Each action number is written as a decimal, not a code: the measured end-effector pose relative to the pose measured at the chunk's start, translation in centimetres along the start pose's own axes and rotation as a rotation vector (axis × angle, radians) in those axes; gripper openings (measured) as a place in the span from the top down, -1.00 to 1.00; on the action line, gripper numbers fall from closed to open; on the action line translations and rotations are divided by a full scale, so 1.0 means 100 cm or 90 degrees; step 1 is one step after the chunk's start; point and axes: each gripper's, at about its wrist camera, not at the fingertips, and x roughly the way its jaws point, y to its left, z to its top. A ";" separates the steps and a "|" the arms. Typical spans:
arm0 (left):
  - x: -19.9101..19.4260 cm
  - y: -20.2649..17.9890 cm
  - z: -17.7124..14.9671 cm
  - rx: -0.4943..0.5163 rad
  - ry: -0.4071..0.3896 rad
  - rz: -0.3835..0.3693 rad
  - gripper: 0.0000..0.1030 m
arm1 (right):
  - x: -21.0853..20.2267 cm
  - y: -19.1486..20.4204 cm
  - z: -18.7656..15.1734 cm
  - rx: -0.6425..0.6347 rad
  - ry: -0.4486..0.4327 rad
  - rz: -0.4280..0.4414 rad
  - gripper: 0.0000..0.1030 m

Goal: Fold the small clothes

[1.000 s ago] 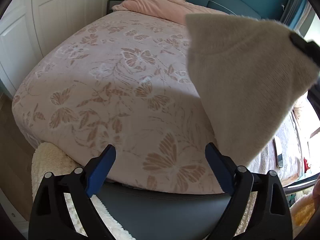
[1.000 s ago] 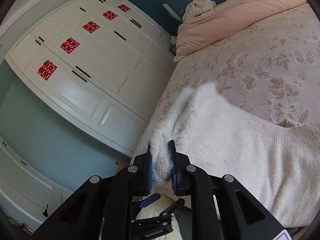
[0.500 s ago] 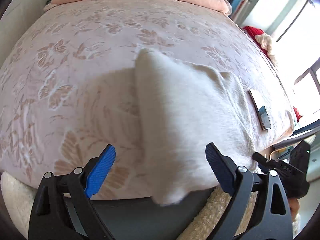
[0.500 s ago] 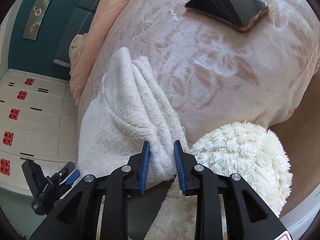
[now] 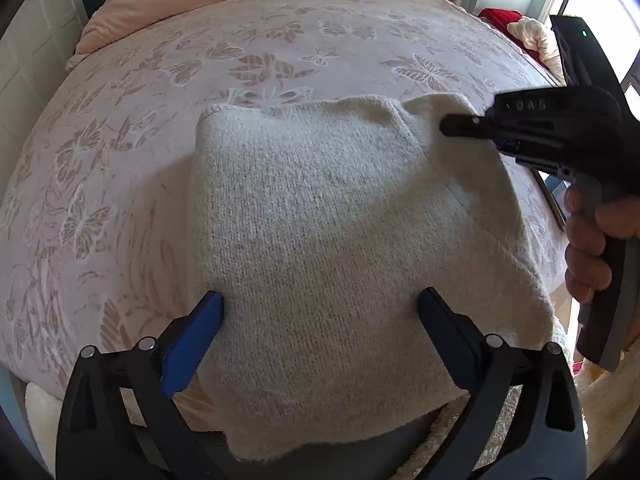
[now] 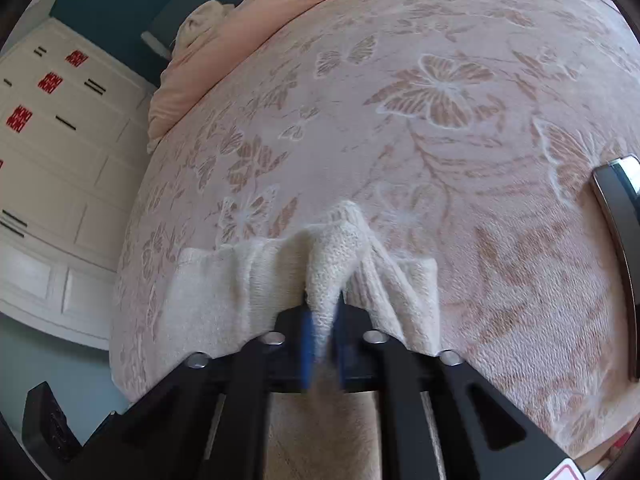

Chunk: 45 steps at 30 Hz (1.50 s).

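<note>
Right wrist view shows the right gripper [image 6: 323, 326] with its two blue fingers [image 6: 307, 344] pressed together, pinching a bunched-up bit of the cream fuzzy knitted top [image 6: 248, 292]. The cloth stands up in a little peak just past the fingers, and folds fan out on both sides. This part of the picture is a bit blurry, so I think the pinch is on a far corner of the top, but I am not sure.

In the left wrist view, the left gripper [image 5: 320, 318] has its fingers spread wide. They hang above the near part of the top and hold nothing. The right gripper [image 5: 452, 126] shows here too, at the far right corner of the top, held by the person's hand [image 5: 588, 248].

The top lies on the pink bedspread with brown butterflies [image 5: 120, 152], near the foot edge of the bed. Its near hem hangs over that edge. A dark flat phone [image 6: 618, 240] lies on the bedspread near the right edge of the bed, apart from the top.

What could go wrong? If the right gripper pulls the corner over with nothing pressing the top down, the whole top could slide along. The hanging hem could then drag it off the foot edge. The bunched pinch could also leave a lumpy, crooked fold.
</note>
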 end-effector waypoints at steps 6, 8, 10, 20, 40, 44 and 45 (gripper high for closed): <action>0.007 0.001 0.002 -0.004 -0.002 -0.002 -0.88 | 0.042 -0.037 -0.002 0.019 0.052 -0.077 0.83; 0.009 -0.004 0.003 0.006 -0.002 0.005 -0.89 | 0.039 -0.046 -0.007 0.042 0.036 -0.048 0.82; 0.009 -0.006 0.003 0.008 -0.001 0.010 -0.90 | 0.006 -0.035 -0.004 0.058 -0.003 -0.043 0.78; -0.002 0.008 0.002 -0.036 -0.001 -0.014 -0.90 | -0.014 -0.014 -0.088 0.004 0.054 -0.101 0.98; -0.018 0.004 -0.014 -0.029 -0.009 0.011 -0.90 | -0.097 0.001 -0.132 0.019 -0.044 -0.063 0.82; -0.012 0.007 -0.017 -0.043 0.003 0.021 -0.90 | -0.041 -0.036 -0.146 0.033 0.067 -0.112 0.82; -0.009 0.008 -0.018 -0.048 0.011 0.020 -0.90 | -0.039 -0.040 -0.148 0.042 0.060 -0.103 0.83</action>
